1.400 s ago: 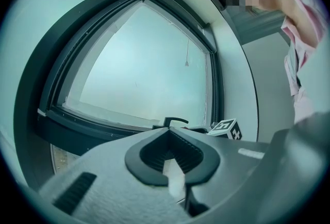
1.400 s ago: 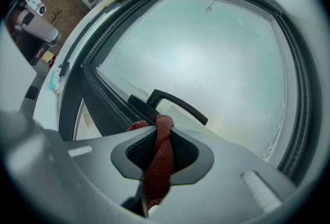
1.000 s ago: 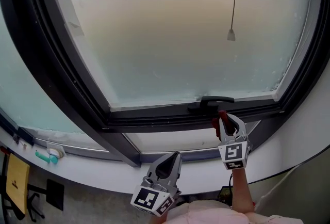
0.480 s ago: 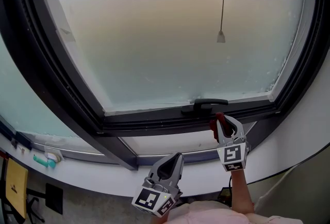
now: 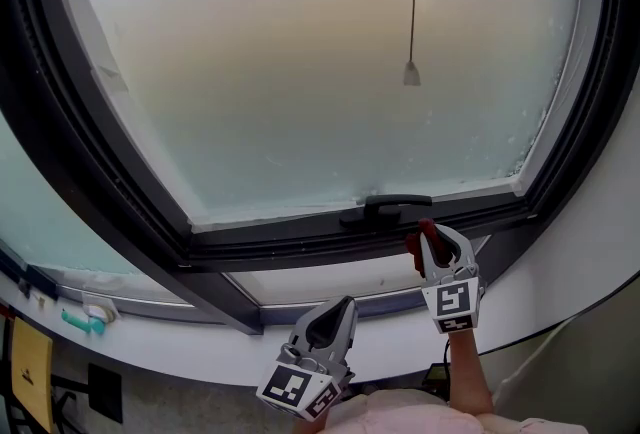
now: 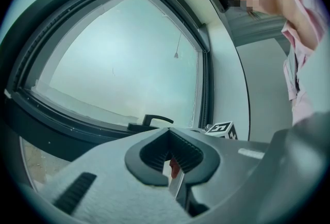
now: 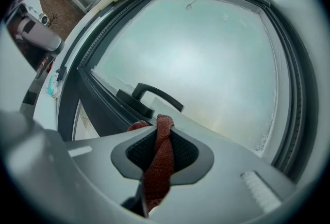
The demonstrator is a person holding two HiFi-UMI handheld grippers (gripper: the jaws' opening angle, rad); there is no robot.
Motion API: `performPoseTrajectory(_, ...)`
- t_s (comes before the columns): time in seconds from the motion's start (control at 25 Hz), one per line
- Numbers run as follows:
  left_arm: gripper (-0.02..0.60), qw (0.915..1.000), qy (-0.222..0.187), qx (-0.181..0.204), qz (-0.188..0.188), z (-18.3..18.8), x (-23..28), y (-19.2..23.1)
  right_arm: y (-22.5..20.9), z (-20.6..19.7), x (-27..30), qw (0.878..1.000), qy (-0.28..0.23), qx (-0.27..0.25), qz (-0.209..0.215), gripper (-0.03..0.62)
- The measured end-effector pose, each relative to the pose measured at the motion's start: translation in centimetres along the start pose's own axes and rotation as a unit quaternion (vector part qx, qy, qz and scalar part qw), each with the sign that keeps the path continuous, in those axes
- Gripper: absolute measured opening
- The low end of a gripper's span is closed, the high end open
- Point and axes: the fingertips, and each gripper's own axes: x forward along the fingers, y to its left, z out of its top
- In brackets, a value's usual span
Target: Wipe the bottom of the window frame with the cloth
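Right tool [image 5: 428,234] [image 7: 163,132] is clenched on the red cloth [image 5: 412,240] [image 7: 156,166], which runs twisted up between its jaws and pokes out past the tips. It is raised just below and slightly right of the black handle [image 5: 385,210] [image 7: 149,96]. The cloth's end is close to the dark bottom rail of the window frame [image 5: 290,244] under that handle; whether cloth and rail touch cannot be made out. Left tool [image 5: 335,310] [image 6: 172,166] sits lower, well below and left of the handle, over the white sill [image 5: 190,342]. Its jaws are closed together with nothing grasped, and a sliver of the red cloth shows through the slit beyond them. Above the handle spreads the frosted pane [image 5: 300,72], and a thin cord [image 5: 411,22] with a small weight hangs in front of it, straight above the handle
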Motion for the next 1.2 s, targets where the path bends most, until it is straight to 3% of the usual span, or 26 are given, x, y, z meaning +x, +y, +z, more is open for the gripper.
performPoseTrajectory(1.2,-0.006,0.9992,0.012,-0.009,-0.037,-1.2,4.3,-1.8,-3.8,-1.9,-0.7,1.0,-0.005,0.031,0.001,0.067)
